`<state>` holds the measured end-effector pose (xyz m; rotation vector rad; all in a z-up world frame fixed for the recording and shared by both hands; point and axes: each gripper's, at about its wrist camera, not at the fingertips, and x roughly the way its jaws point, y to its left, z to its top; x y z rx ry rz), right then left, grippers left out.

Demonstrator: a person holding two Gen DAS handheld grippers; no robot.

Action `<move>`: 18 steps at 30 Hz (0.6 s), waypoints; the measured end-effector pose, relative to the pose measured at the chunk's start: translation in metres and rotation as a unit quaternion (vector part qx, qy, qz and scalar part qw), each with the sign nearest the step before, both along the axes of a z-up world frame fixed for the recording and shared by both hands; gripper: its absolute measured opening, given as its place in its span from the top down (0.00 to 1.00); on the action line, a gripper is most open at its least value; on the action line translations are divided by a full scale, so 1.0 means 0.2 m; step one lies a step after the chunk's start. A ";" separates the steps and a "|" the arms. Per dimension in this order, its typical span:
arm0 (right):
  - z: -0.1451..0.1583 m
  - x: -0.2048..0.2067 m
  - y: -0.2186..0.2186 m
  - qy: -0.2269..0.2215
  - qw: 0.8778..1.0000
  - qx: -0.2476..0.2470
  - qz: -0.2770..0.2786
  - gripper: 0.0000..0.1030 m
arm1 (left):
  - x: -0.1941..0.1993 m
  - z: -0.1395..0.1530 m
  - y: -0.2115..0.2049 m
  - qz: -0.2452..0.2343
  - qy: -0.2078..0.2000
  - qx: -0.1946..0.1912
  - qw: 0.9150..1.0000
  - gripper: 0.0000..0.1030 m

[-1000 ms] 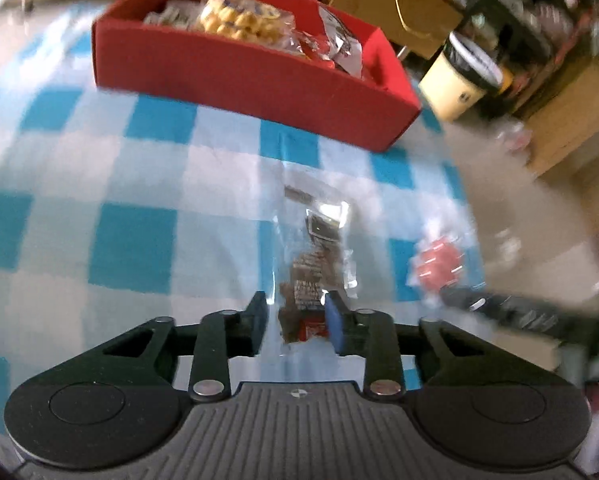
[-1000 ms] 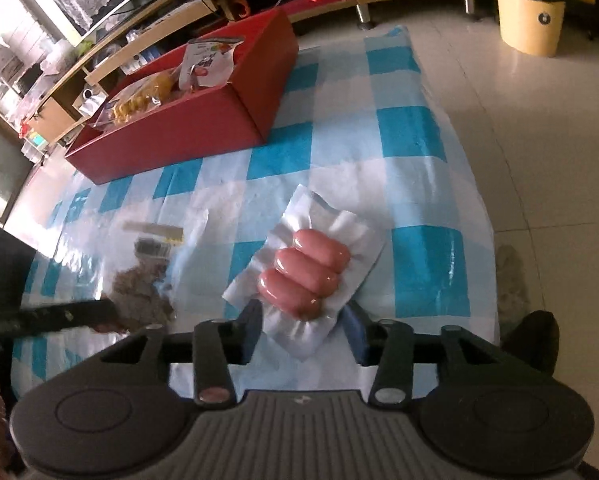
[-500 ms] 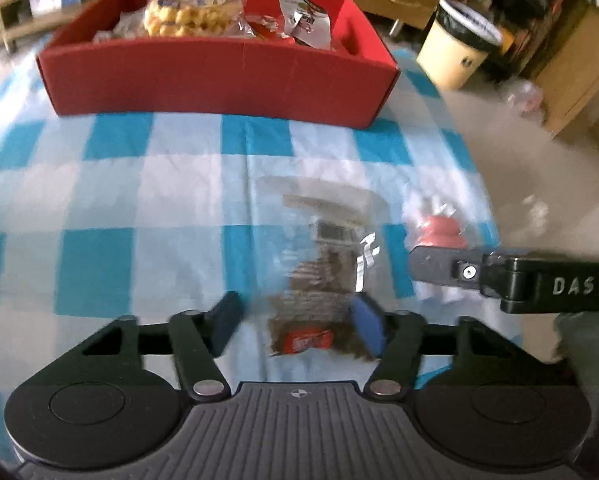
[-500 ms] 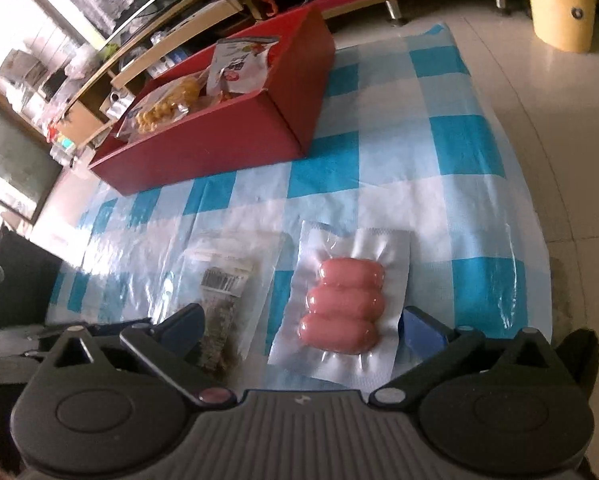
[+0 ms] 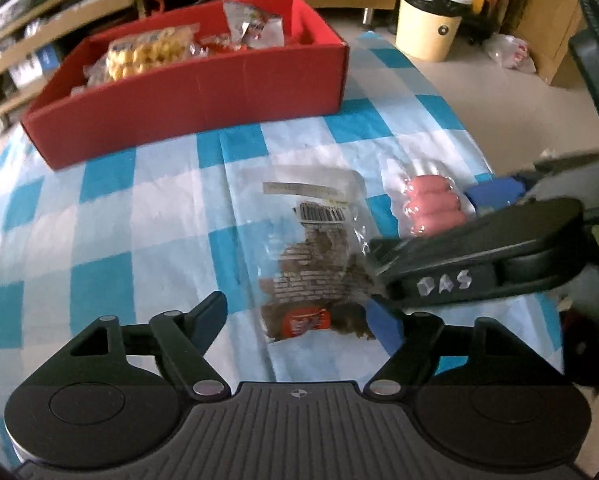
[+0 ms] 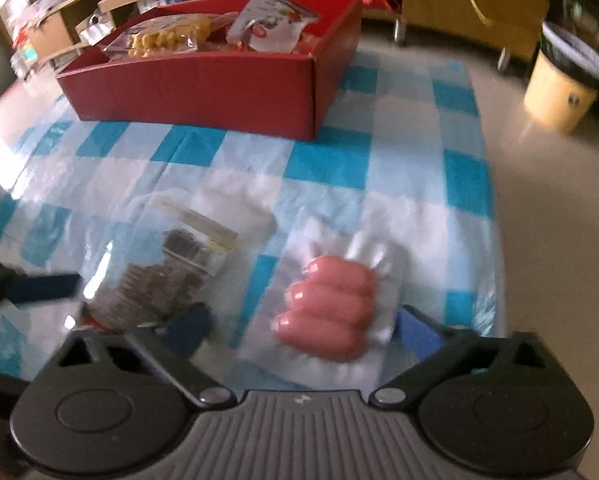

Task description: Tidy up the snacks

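I have my left gripper [image 5: 297, 320] angled down over the checked surface [image 5: 107, 208], its jaws opening and released, straddling the lower end of the clear jerky bag [image 5: 315, 256] without pressing it; the bag lies flat at the middle of the left view. My right gripper [image 6: 301, 330] shows its jaws closing around the sausage pack [image 6: 327, 304], which sits between them, but the pads do not yet touch it, so nothing is grasped. In the right view the pack lies flat at about 6 o'clock, with the jerky bag [image 6: 171, 272] just beside it at 8 o'clock. In the left view the sausage pack [image 5: 431, 208] is at 3 o'clock, partly covered by the right gripper's black body [image 5: 491, 256], which reaches in from the right edge. The red box [image 5: 203, 88] stands at 11 o'clock on the far side of the surface, well apart from both packs, with snack bags [image 5: 147, 52] already inside. A cream bin [image 5: 429, 24] stands on the floor at 1 o'clock.
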<state>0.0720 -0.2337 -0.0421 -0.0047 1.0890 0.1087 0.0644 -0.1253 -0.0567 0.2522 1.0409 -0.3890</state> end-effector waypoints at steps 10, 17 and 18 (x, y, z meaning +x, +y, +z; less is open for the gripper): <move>0.06 -0.02 -0.16 -0.015 0.999 0.029 -0.004 0.34 | -0.01 0.01 -0.06 0.004 -0.030 0.024 0.999 0.05; 0.16 -0.01 -0.28 -0.040 0.995 0.090 -0.033 0.34 | 0.03 -0.08 -0.23 0.008 -0.023 0.086 0.996 0.00; 0.17 -0.01 -0.29 -0.041 0.994 0.097 -0.033 0.34 | 0.04 -0.08 -0.23 0.014 -0.023 0.080 0.996 0.00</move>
